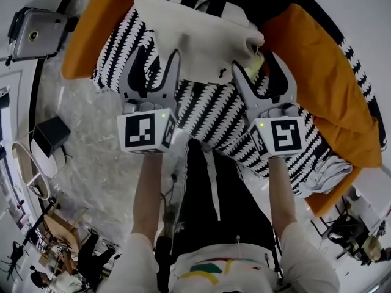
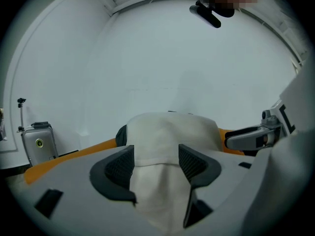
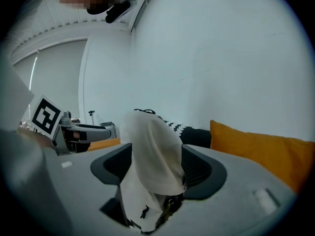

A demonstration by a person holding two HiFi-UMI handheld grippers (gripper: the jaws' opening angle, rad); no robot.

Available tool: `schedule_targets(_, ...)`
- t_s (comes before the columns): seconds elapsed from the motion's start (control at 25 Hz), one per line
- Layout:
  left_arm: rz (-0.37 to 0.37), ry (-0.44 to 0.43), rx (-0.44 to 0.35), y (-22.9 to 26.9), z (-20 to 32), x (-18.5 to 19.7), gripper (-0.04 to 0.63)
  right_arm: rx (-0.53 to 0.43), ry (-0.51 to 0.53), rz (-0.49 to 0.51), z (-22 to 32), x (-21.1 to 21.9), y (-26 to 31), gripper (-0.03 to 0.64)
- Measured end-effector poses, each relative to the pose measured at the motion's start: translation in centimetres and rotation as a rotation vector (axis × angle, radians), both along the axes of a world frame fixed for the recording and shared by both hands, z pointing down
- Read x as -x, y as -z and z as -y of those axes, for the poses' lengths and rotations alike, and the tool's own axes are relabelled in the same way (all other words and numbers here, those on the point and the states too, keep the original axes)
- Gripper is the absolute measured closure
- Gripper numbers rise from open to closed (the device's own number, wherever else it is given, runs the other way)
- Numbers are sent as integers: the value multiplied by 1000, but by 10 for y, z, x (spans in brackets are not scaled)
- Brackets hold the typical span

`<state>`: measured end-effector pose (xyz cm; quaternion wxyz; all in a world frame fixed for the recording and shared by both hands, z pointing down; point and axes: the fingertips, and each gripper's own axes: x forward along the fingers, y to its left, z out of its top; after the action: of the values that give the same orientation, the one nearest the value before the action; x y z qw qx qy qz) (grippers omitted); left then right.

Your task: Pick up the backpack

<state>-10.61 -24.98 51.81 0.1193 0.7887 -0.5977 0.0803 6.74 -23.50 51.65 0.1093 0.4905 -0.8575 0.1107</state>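
Cream backpack [image 1: 195,35] on patterned throw [image 1: 204,112]; marbled floor [image 1: 91,145] in head view alone

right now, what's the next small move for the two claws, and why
Probably close both claws on the fabric. The cream backpack lies on the black-and-white throw, and its fabric sits between the jaws of the left claw and the right claw, but both pairs of jaws stand apart, so lifting now would likely leave it behind.

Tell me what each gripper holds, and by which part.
Nothing is gripped: left gripper and right gripper stand open, with cream fabric of the backpack loose between their jaws.
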Motion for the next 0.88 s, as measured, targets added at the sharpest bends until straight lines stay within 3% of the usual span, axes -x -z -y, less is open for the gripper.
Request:
schedule_targets(0.48, 5, -69, 152, -82, 24, 8, 295, 132, -39, -57, -5, -7, -67, 279)
schedule_targets(0.72, 8, -76, 181, -112, 42, 20, 277, 244, -48, -35, -7, -5, -114, 278)
schedule_targets(0.88, 1, -113, 179, -121, 55, 21, 255, 264, -55, -47, 2, -9, -132, 278)
